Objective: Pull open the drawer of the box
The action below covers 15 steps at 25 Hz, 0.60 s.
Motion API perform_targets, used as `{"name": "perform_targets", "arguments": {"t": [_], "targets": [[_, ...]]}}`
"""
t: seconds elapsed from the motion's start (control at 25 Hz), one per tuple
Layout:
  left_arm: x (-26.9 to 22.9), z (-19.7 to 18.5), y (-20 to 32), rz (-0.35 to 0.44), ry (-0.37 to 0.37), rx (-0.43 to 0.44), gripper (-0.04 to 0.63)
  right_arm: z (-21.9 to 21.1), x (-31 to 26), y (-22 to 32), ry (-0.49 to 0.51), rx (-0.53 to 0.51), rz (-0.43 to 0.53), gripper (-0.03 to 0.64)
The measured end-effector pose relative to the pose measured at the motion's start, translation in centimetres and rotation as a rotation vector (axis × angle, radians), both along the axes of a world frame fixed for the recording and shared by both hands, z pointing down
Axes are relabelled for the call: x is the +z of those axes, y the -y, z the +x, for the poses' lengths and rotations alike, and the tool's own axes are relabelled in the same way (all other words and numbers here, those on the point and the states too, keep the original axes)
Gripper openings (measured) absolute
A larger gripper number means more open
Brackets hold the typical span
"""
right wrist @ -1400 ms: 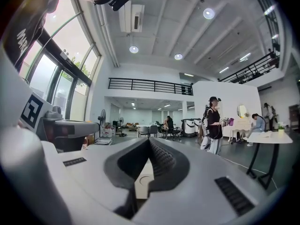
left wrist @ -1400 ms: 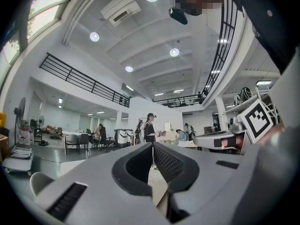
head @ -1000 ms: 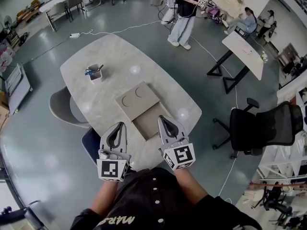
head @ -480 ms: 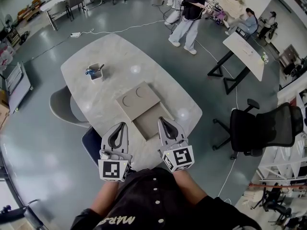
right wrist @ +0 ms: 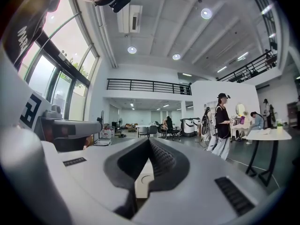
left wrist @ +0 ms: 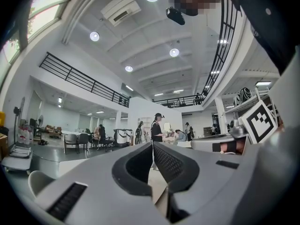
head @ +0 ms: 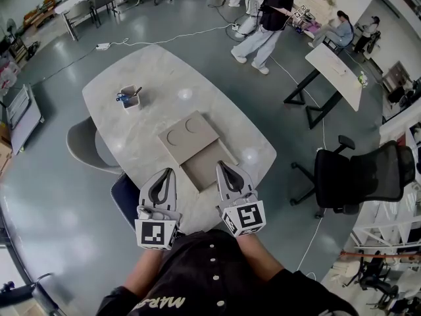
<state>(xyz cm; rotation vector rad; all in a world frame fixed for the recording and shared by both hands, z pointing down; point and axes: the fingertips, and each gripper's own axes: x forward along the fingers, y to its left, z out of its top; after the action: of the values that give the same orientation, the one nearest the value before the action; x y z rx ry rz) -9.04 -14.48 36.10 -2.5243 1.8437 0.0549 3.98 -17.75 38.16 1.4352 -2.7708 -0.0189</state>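
Hovering near drawer [head: 201,167] — left gripper [head: 164,175], right gripper [head: 224,167], closed.

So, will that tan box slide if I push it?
Probably: the box looks like thin board, so likely light, and the table is smooth and glossy. Low and flat, it's unlikely to tip. Its pulled-out drawer may move first.
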Motion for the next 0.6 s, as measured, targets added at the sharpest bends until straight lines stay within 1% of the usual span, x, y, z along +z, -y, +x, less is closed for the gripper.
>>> {"name": "perform_targets", "arguments": {"t": [0.6], "targets": [[0.37, -0.03, -0.30, -0.015, -0.007, -0.012, 0.017, -0.47, 0.06, 0.07, 0.004, -0.022, -0.008, -0.003]]}}
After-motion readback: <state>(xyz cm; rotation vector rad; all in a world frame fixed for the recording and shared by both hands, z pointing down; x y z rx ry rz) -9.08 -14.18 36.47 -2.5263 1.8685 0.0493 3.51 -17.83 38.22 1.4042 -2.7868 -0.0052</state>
